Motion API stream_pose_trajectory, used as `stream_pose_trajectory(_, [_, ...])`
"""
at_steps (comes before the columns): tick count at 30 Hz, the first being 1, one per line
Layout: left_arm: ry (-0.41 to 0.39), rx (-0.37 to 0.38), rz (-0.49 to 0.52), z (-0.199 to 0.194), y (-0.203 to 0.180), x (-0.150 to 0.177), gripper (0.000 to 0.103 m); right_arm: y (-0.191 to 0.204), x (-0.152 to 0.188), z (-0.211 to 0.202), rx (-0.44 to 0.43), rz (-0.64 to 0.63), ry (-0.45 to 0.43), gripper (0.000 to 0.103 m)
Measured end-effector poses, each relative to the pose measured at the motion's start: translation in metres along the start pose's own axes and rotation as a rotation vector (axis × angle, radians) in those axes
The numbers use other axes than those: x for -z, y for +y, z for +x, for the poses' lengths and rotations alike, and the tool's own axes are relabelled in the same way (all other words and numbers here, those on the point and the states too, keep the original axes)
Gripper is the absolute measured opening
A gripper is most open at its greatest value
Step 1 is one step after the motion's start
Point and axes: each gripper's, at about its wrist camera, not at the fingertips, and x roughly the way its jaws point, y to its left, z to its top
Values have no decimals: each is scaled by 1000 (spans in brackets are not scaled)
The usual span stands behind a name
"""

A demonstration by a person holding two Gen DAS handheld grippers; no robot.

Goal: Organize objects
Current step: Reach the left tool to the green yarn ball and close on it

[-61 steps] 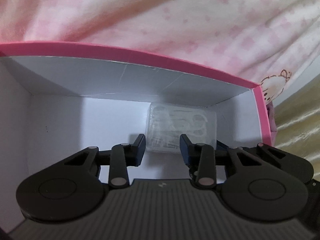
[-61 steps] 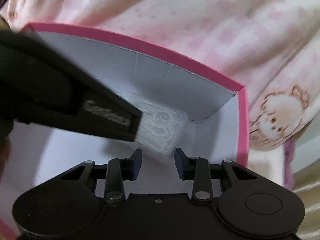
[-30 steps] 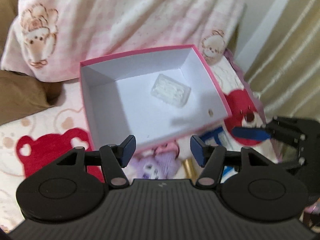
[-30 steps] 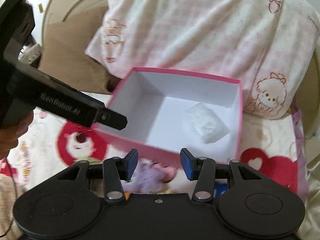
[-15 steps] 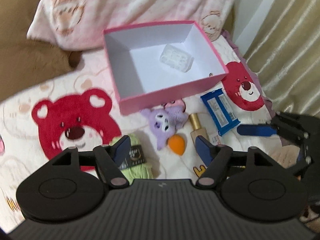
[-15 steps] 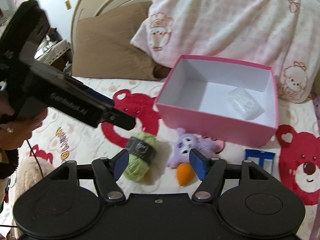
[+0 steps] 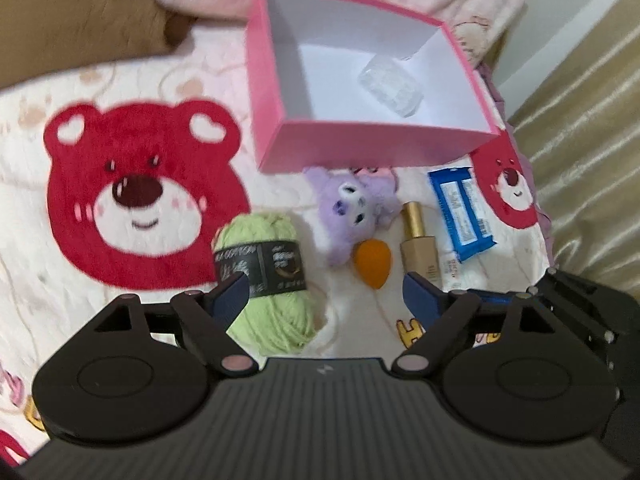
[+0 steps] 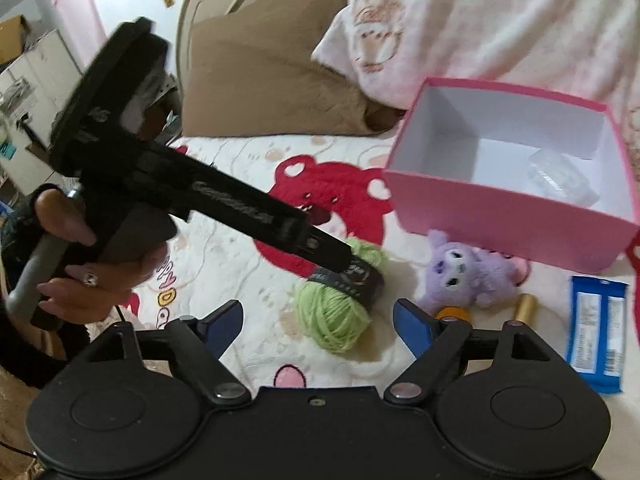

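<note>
Both tongs stand wide, their jaws having just been opening, and nothing is gripped. Nearest the left gripper (image 7: 320, 294), just ahead between its tips, lies the green yarn ball (image 7: 269, 280); the right gripper (image 8: 318, 320) looks onto it too. Judged best: one tool should straddle the banded middle and close gently. Farther off waits the pink box (image 7: 360, 148).

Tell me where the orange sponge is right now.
In the left wrist view the orange sponge lies on the blanket in front of the pink box, between the purple plush and the gold-capped bottle.
</note>
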Motion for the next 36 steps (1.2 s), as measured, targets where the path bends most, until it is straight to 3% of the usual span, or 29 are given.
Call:
stream_pose_trajectory(12, [16, -105, -33, 45, 43, 24, 84, 1, 16, 79, -21, 13, 87, 86])
stream_pose_trajectory(19, [17, -61, -91, 67, 51, 29, 82, -11, 24, 118, -1, 55, 96, 85])
stream_pose_trajectory(21, [22, -45, -103, 72, 52, 31, 80, -14, 27, 127, 14, 52, 94, 85])
stream_pose_trajectory(22, [20, -30, -115, 73, 53, 32, 74, -14, 28, 131, 22, 51, 95, 85])
stream_pose_trajectory(23, [18, -10, -123, 73, 54, 34, 60, -15, 30, 135, 22, 58, 103, 85])
stream_pose_trajectory(25, [10, 12, -121, 73, 52, 36, 55, -13, 31, 138, 29, 83, 110, 78])
stream_pose_trajectory(26, [-2, 2, -105, 72, 49, 37, 53, -10, 32, 138, 53, 83, 98, 68])
stream_pose_trajectory(29, [-28, 9, -122, 69, 48, 41, 51, -6, 35, 134, 98, 55, 77, 58])
stream_pose_trajectory(36, [-96, 17, -73, 52, 24, 57, 51, 5, 42, 103, 145, -8, 22, 54])
